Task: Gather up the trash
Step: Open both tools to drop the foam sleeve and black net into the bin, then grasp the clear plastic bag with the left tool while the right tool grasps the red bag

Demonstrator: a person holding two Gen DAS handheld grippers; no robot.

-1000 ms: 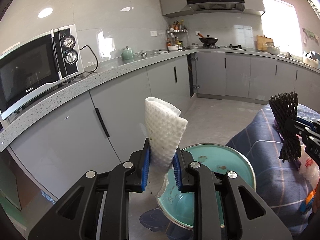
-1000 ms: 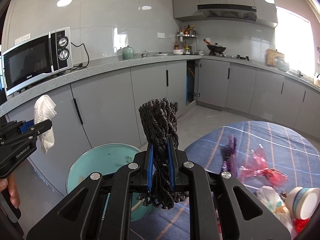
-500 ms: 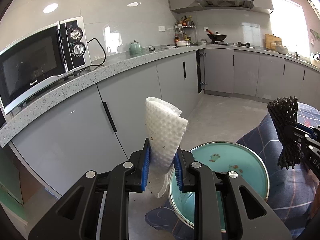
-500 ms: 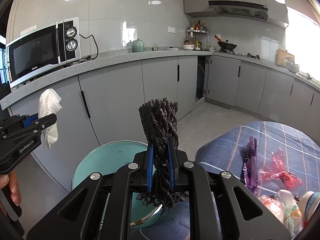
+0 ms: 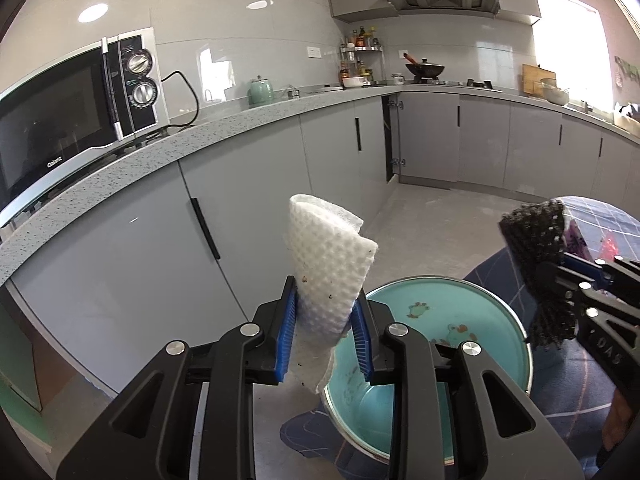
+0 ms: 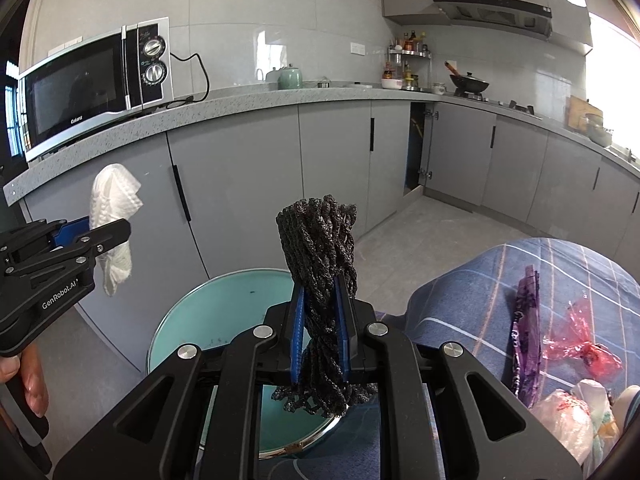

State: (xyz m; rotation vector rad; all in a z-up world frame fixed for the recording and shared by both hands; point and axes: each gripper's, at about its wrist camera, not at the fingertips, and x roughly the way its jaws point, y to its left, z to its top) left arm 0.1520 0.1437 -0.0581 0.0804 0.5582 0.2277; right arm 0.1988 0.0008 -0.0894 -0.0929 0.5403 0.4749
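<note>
Left gripper [image 5: 325, 322]: jaws just easing apart around white wipe [image 5: 326, 264] above teal bin [image 5: 496, 312], for dropping; right gripper [image 6: 320, 334]: jaws clamped on black mesh [image 6: 320, 244], waiting.

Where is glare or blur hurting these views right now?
Left wrist view: the window at upper right is blown out, and the black mesh bundle at the right edge looks slightly smeared. Right wrist view: the window is blown out too, the centre stays sharp, and fisheye bends the countertop.
</note>
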